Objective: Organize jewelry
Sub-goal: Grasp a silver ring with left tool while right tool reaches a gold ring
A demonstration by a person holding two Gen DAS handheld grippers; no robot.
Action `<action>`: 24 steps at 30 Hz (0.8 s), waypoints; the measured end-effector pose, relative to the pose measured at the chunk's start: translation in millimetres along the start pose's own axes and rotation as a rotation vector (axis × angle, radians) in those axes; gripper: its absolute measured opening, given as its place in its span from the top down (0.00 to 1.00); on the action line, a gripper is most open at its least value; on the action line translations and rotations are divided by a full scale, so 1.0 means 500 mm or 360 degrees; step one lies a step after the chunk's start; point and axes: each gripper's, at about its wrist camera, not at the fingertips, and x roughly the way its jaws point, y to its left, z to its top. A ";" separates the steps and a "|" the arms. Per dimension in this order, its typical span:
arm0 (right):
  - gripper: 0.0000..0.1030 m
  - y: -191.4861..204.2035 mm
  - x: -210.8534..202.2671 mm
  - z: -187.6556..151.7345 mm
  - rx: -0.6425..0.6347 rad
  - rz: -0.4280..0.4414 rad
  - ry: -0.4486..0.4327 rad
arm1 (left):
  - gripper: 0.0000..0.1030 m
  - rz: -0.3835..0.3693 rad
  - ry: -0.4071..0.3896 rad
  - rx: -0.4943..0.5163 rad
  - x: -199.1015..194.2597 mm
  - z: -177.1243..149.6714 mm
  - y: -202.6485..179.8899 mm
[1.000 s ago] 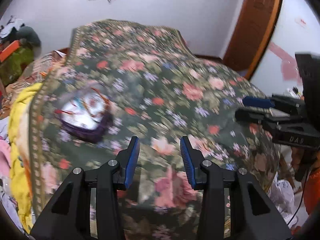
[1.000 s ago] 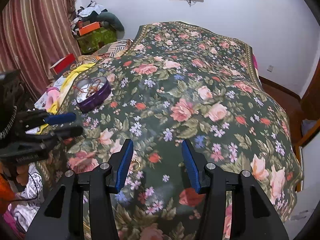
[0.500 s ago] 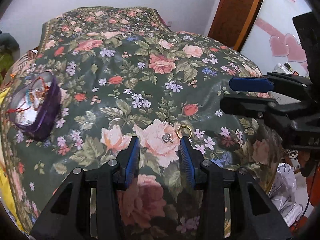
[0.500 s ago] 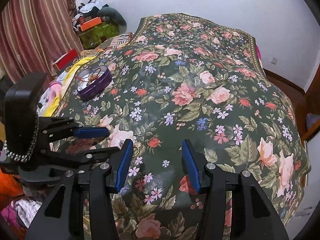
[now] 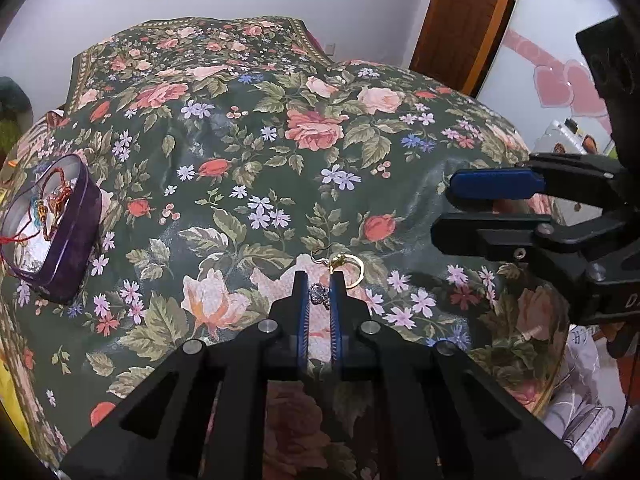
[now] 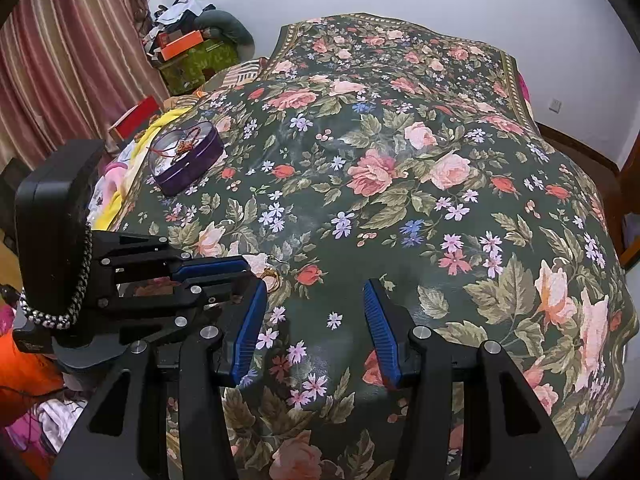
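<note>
A small silver crystal earring (image 5: pixel 319 294) lies on the floral bedspread (image 5: pixel 280 168), pinched between the blue pads of my left gripper (image 5: pixel 319 280). A gold hoop earring (image 5: pixel 350 270) lies just right of the fingertips, touching the cloth. A purple heart-shaped tin (image 5: pixel 48 232) with red cords and beads inside sits at the far left; it also shows in the right wrist view (image 6: pixel 186 158). My right gripper (image 6: pixel 314 312) is open and empty above the bed's near edge, and shows at the right of the left wrist view (image 5: pixel 472 208). The left gripper (image 6: pixel 244 270) shows at the left there.
The bed fills both views. Clothes and yellow cloth (image 6: pixel 116 196) pile along its left side, with boxes (image 6: pixel 180 46) and a striped curtain (image 6: pixel 60 60) behind. A wooden door (image 5: pixel 460 20) stands at the back right. Bags and clothes (image 5: pixel 580 408) lie on the floor.
My left gripper has come down onto the bedspread and closed around the silver earring. The right gripper has stayed open, shifting slightly closer to the left one.
</note>
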 end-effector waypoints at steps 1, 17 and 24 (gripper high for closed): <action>0.55 0.002 0.002 0.001 -0.0003 0.0002 0.0005 | 0.92 -0.0004 -0.0003 -0.0006 -0.002 0.000 0.001; 0.55 0.071 0.056 0.015 -0.0154 0.0046 0.0060 | 0.92 0.0119 -0.0247 -0.0130 -0.128 -0.001 0.064; 0.55 0.078 0.097 0.007 -0.0165 0.0046 0.0122 | 0.92 0.0125 -0.0301 -0.0177 -0.150 -0.003 0.086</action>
